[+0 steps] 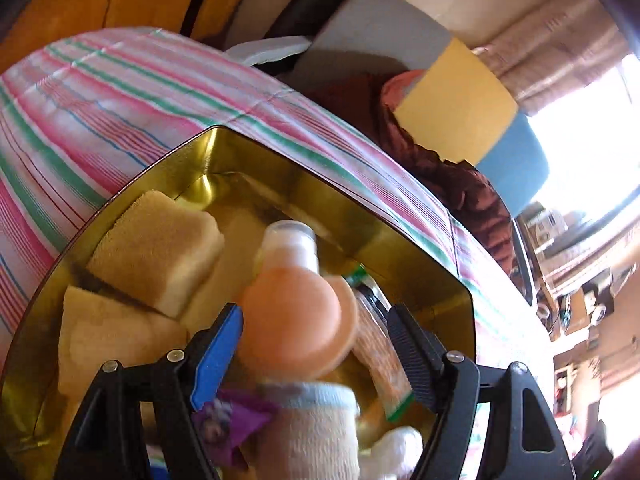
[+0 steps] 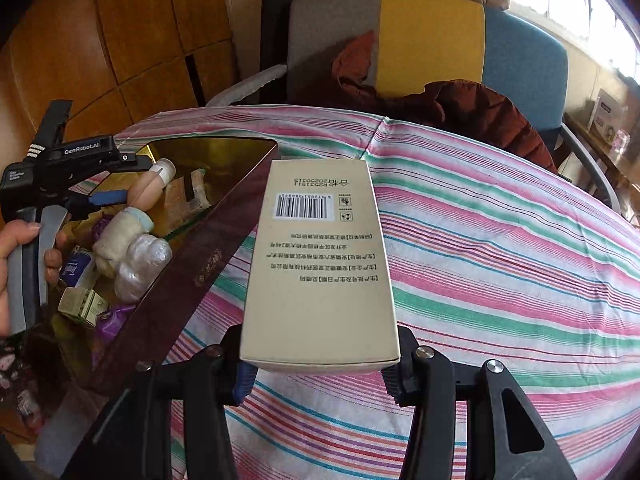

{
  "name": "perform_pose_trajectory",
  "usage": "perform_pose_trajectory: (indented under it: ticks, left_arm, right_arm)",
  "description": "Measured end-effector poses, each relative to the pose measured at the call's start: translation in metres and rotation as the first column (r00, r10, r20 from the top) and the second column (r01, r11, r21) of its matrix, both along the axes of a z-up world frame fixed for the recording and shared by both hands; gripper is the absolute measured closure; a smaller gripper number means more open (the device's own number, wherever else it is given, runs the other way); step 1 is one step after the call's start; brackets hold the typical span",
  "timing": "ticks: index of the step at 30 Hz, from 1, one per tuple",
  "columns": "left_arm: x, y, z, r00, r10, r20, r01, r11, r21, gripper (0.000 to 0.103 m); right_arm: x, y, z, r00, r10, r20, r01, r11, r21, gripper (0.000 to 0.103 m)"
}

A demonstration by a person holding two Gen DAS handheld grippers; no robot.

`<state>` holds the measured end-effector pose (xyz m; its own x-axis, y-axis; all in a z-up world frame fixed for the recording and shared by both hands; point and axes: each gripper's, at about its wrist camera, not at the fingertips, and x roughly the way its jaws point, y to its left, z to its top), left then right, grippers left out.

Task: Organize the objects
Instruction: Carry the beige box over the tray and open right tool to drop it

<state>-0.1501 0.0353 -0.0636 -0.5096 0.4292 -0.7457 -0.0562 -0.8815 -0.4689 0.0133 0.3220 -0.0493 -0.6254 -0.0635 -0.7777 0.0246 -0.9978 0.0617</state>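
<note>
A gold-lined box (image 1: pixel 400 248) with a dark red outer wall (image 2: pixel 192 272) sits on a striped cloth. My left gripper (image 1: pixel 316 344) hovers inside it, jaws apart, around a peach bottle with a clear cap (image 1: pixel 296 312); only the blue-padded finger looks close to it. The bottle also shows in the right wrist view (image 2: pixel 150 186). Two yellow sponges (image 1: pixel 160 252) lie in the box. My right gripper (image 2: pixel 318 376) is shut on a beige carton with a barcode (image 2: pixel 320 264), held above the cloth just right of the box.
The box also holds a cream sock (image 2: pixel 120 236), a plastic-wrapped bundle (image 2: pixel 140 264), a small green carton (image 2: pixel 82 304) and purple packets (image 2: pixel 112 320). A chair (image 2: pixel 432 40) with a brown jacket (image 2: pixel 480 116) stands behind the table. Wooden panels (image 2: pixel 120 40) are at left.
</note>
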Motion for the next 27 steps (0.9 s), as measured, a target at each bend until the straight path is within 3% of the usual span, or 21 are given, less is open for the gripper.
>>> perform_pose_trajectory:
  ticks: [13, 27]
  left_arm:
    - [0.056, 0.019, 0.023, 0.983, -0.145, -0.114, 0.143, 0.989, -0.027, 0.027]
    - [0.095, 0.011, 0.032, 0.971, -0.161, -0.176, 0.156, 0.987, -0.042, 0.027]
  right_arm:
    - [0.001, -0.013, 0.003, 1.0, -0.014, 0.006, 0.014, 0.999, 0.03, 0.052]
    - [0.003, -0.026, 0.018, 1.0, -0.009, -0.011, 0.009, 1.0, 0.027, 0.052]
